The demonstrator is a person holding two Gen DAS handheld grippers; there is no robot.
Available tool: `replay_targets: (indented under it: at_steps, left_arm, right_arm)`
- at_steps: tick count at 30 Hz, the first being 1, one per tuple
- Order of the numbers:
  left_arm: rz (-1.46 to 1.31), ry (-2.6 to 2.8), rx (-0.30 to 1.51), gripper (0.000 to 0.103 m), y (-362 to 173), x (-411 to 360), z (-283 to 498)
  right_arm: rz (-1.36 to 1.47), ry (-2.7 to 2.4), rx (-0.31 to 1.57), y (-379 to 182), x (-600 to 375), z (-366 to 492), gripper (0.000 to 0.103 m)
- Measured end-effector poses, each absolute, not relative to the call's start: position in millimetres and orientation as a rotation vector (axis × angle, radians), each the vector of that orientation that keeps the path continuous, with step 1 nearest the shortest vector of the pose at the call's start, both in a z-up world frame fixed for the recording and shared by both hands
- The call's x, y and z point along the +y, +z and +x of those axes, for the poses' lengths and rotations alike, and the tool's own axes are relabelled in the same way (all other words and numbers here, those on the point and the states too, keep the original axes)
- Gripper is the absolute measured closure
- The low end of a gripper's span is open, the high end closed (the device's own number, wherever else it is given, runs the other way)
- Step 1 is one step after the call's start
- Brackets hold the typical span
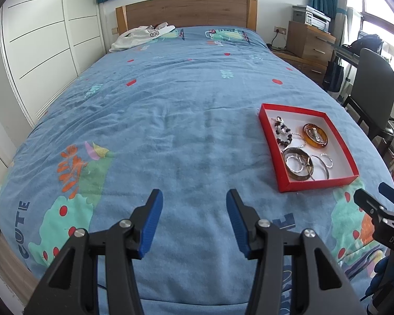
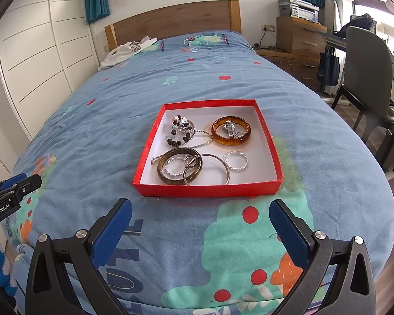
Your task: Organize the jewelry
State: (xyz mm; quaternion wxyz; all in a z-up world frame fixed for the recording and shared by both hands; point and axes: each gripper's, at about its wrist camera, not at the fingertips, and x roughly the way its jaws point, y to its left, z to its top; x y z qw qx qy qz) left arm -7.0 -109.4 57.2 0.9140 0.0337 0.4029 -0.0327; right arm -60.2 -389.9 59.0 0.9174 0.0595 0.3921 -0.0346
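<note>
Facing the jewelry box [image 2: 271, 144] on the bed.
Box lies mid-frame ahead of the right tool [image 2: 201, 225]; both tools spread, empty.

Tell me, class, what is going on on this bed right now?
A person holds two grippers above a blue bedspread, sorting jewelry. Both the left gripper and the right gripper are open and hold nothing. All the jewelry in sight lies in the red box: an amber bangle, a dark bangle, a beaded bracelet, silver rings and a chain. Nothing is being touched.
</note>
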Motion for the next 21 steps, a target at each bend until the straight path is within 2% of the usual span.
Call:
replay_targets:
  at_steps: [21]
  left_arm:
    - [0.073, -0.071, 0.826, 0.055, 55.4, -111.0, -16.3]
  right_arm:
    - [0.113, -0.069, 0.796, 64.6, -389.1, -66.5, 0.001]
